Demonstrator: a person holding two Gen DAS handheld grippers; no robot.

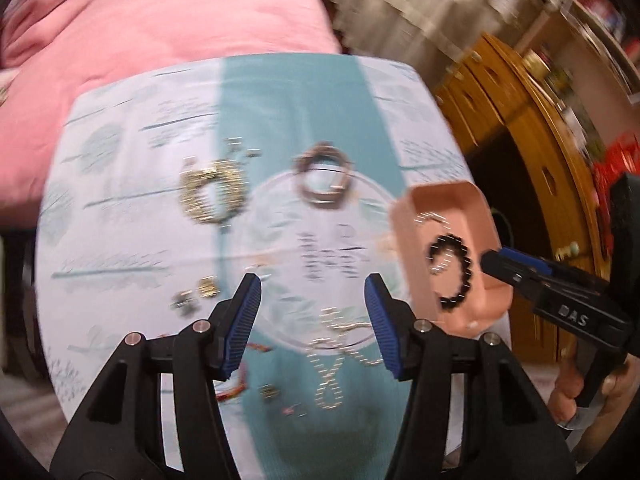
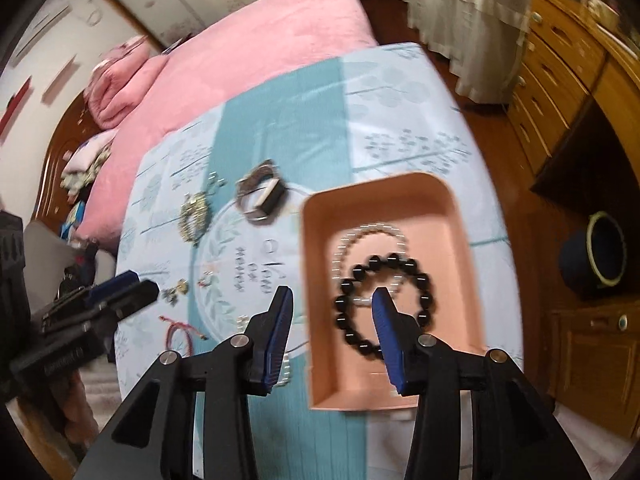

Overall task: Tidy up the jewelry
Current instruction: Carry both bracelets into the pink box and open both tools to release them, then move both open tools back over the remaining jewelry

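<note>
Jewelry: black bracelet (image 2: 382,304) lies in the pink tray (image 2: 448,216), lower right; both grippers (image 1: 312,300) (image 2: 332,312) gape empty. Next, fetch the gold bracelet (image 1: 212,196).

gold bangle (image 1: 212,192) motion-blurred, small trinkets (image 1: 196,294) indistinct

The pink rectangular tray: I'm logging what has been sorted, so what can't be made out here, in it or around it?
- Left wrist view: motion blur smears the black bead bracelet in the pink rectangular tray; beads uncountable.
- Right wrist view: the right gripper finger covers part of the bracelet and the pale bead strand beneath.
- Small gold pieces on the cloth: too blurred to identify.
</note>
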